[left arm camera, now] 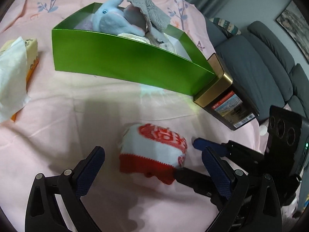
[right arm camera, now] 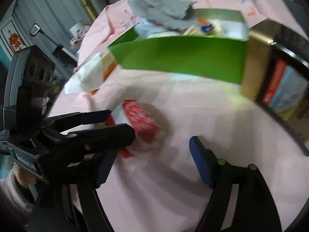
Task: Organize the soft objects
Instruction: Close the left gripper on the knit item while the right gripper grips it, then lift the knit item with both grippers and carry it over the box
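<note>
A pink floral bedsheet (left arm camera: 58, 119) is covering the surface, with a grey sofa (left arm camera: 256, 67) standing past its right edge. A green box (left arm camera: 123, 63) is sitting toward the far edge, holding a blue plush toy (left arm camera: 114, 19) with a grey knit sock (left arm camera: 146, 5) draping over it. A gold-lidded tin (left arm camera: 222, 92) is touching the box's right end; a tissue pack (left arm camera: 15, 67) is lying at the left edge. The left gripper (left arm camera: 152, 166) is angling downward, jaws spread wide around a rolled red-and-white sock (left arm camera: 154, 148) near the sheet's near edge without touching it. The right gripper (right arm camera: 154, 154) is pointing down beside it, jaws apart, gripping nothing.
</note>
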The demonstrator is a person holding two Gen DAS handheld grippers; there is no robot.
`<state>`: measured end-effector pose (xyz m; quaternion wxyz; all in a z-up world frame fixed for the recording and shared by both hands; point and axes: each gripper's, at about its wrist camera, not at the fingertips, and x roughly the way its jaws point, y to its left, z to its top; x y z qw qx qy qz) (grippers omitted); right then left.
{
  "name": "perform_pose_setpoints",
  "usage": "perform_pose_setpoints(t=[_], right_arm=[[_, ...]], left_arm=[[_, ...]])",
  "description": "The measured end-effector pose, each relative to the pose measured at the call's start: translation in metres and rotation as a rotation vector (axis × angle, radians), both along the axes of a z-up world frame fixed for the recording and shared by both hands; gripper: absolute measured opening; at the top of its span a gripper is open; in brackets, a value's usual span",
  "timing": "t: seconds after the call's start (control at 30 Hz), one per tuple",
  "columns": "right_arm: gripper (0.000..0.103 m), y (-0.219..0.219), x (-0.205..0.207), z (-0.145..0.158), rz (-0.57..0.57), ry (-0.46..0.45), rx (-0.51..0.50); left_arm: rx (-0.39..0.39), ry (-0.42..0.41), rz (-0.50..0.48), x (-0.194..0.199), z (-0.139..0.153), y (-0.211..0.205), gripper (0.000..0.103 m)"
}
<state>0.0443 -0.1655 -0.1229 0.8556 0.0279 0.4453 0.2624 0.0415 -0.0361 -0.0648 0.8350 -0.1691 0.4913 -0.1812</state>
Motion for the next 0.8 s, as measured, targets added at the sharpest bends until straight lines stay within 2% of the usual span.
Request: perform_pose_setpoints(t=[0.07, 0.17, 0.2, 0.27, 0.33, 0.37, 0.47, 0.57, 0.8], right_arm=[[0.075, 0.002, 0.004, -0.002, 0.011, 0.011, 0.016], [0.069, 0.010, 0.004, -0.003, 0.039, -0.011, 0.017], [0.063, 0.015, 0.006, -0.004, 0.054, -0.011, 0.024], [0.055, 0.022, 0.009, -0.007, 0.057, -0.014, 0.018], [0.041, 0.025, 0.011, -0.007, 0.062, -0.022, 0.023], [0.038, 0.026, 0.011, -0.008, 0.066, -0.024, 0.026], [0.036, 0.031, 0.008, -0.008, 0.066, -0.052, -0.007], [0.035, 0.026, 0.003, -0.009, 0.052, -0.058, 0.014], [0.034, 0.014, -0.021, 0.011, 0.036, -0.121, 0.028]], left_arm=[[-0.004, 0.003, 0.013, 0.002, 0.000, 0.001, 0.096], [-0.019, 0.023, 0.030, 0.005, -0.003, 0.006, 0.082], [-0.023, 0.031, 0.038, 0.006, -0.005, 0.008, 0.077], [-0.044, 0.039, 0.042, 0.011, -0.006, 0.007, 0.074], [-0.056, 0.041, 0.044, 0.012, -0.007, 0.002, 0.066], [-0.067, 0.047, 0.040, 0.013, -0.008, 0.001, 0.065], [-0.041, 0.034, 0.012, 0.012, -0.007, -0.003, 0.064], [-0.040, 0.037, -0.001, 0.011, -0.006, -0.006, 0.064], [-0.015, -0.019, -0.027, -0.009, 0.020, -0.025, 0.064]])
